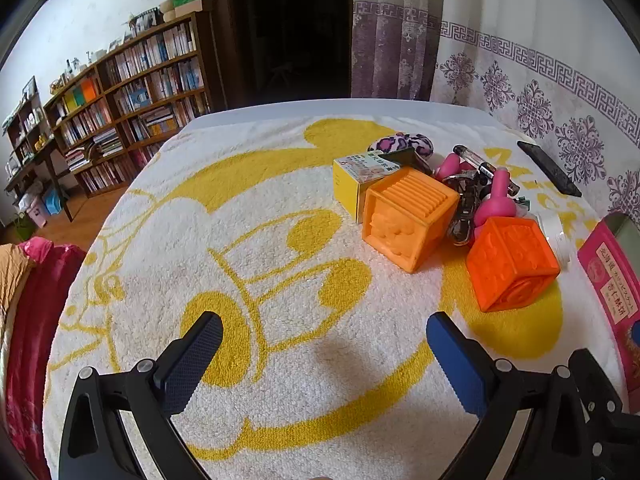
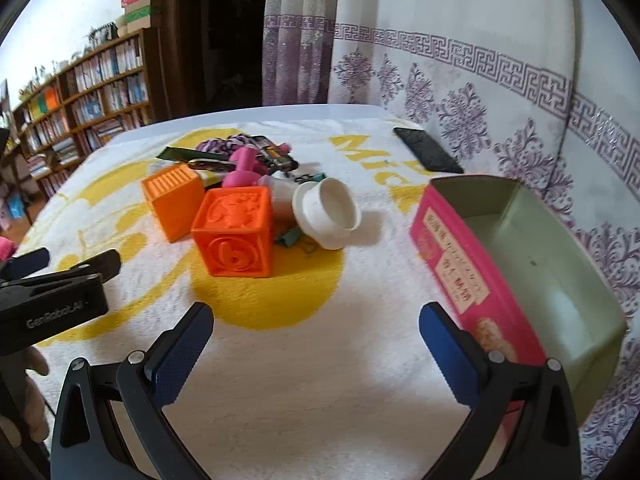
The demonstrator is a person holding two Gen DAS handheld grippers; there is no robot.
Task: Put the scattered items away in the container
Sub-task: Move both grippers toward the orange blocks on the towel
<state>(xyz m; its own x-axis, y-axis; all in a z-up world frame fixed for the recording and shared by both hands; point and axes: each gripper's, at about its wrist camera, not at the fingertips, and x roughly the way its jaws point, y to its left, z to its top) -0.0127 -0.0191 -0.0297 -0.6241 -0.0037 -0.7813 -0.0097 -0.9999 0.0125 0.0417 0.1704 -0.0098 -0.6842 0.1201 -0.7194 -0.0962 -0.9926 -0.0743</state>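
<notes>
Both my grippers hang over the yellow-and-white towel (image 1: 248, 264), left gripper (image 1: 324, 332) and right gripper (image 2: 316, 322) spread to full width, nothing between the pads. The clutter sits in one heap: two embossed orange toy blocks (image 2: 234, 230), a white plastic lid (image 2: 326, 212) on its side, a pink dumbbell (image 2: 240, 170), keys, a small yellow carton (image 1: 352, 188). The pink box (image 2: 452, 264), open and empty, lies just right of the heap. The blocks look light, hollow and a bit squashy; I judge opposite flat faces the best hold. The lid seems thin and slippery; take it across the rim.
</notes>
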